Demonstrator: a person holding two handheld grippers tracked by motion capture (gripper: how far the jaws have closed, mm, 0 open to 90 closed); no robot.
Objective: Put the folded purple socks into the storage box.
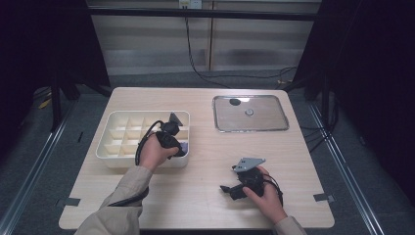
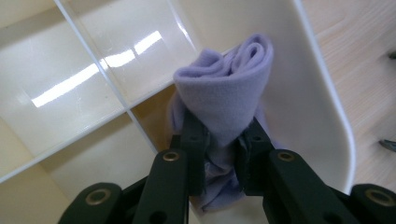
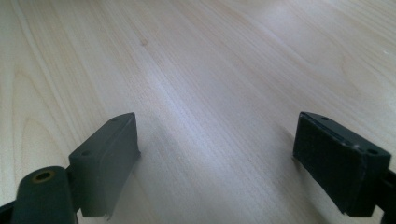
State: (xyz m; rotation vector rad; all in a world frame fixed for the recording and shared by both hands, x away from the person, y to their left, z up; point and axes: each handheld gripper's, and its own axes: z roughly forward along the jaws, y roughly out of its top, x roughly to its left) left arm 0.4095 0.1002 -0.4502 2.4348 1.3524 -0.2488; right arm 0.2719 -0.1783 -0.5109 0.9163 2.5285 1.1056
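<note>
- The rolled lilac cloth (image 2: 224, 93) sits pinched between the black jaws of the left gripper (image 2: 223, 140), over a corner compartment of the cream divided box (image 2: 327, 107), close against the box's outer wall.
- In the high view the left gripper (image 1: 172, 139) is at the box's (image 1: 113, 117) near right corner.
- The step in hand looks like placing the cloth into that compartment or lifting it out; I cannot tell which.
- If placing, the next move calls for lowering the roll clear of the divider, then spreading the jaws.
- The right gripper (image 3: 215, 163) rests by the bare wooden table (image 3: 210, 56), jaws spread wide, holding nothing.
- A metal tray (image 1: 250, 113) lies well apart, at the far side.
</note>
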